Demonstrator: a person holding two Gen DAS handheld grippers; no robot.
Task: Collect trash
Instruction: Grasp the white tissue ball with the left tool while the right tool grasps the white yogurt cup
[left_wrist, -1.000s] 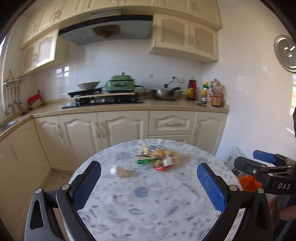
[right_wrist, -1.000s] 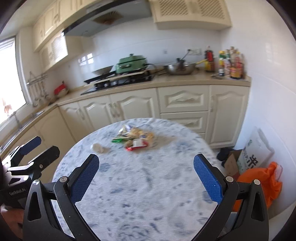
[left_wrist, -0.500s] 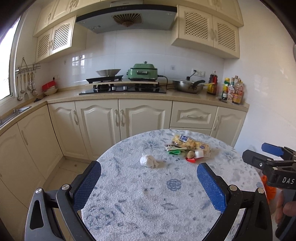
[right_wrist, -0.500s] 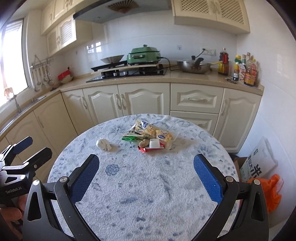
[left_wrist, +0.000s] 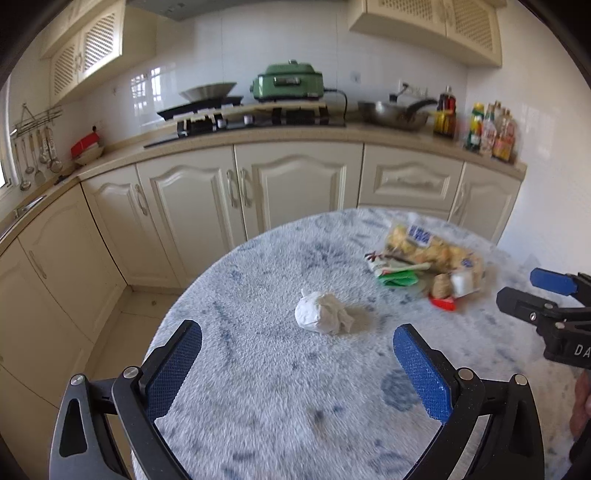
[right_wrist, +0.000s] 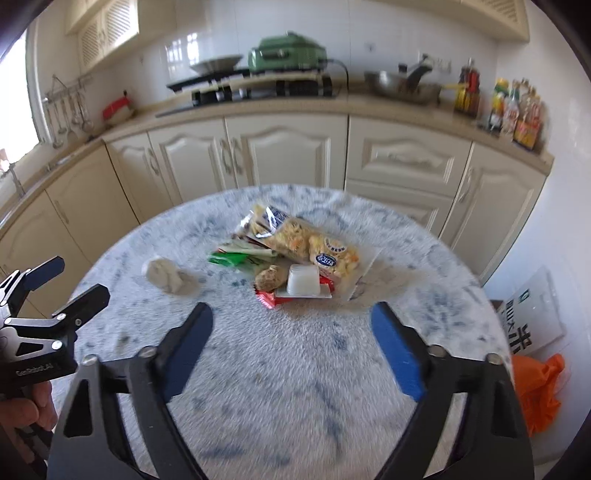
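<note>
A crumpled white tissue (left_wrist: 322, 312) lies on the round table's blue-flecked cover (left_wrist: 280, 398), just ahead of my left gripper (left_wrist: 297, 330), which is open and empty. To its right sits a heap of trash: a yellow snack bag (right_wrist: 303, 242), a green wrapper (right_wrist: 229, 258), a red wrapper (right_wrist: 267, 298), a white cup (right_wrist: 303, 281) and a brown lump (right_wrist: 269, 277). My right gripper (right_wrist: 291, 314) hangs short of that heap; its jaws are closing with nothing between them. The tissue (right_wrist: 164, 275) lies to its left.
Cream kitchen cabinets (left_wrist: 295, 184) and a worktop with a hob, a green cooker (left_wrist: 290, 81), a pan and bottles run behind the table. An orange bag (right_wrist: 535, 387) and a printed sack (right_wrist: 532, 317) lie on the floor to the right.
Both grippers have come forward and down toward the table, so the tissue and the heap look larger. The right gripper's jaws have narrowed.
</note>
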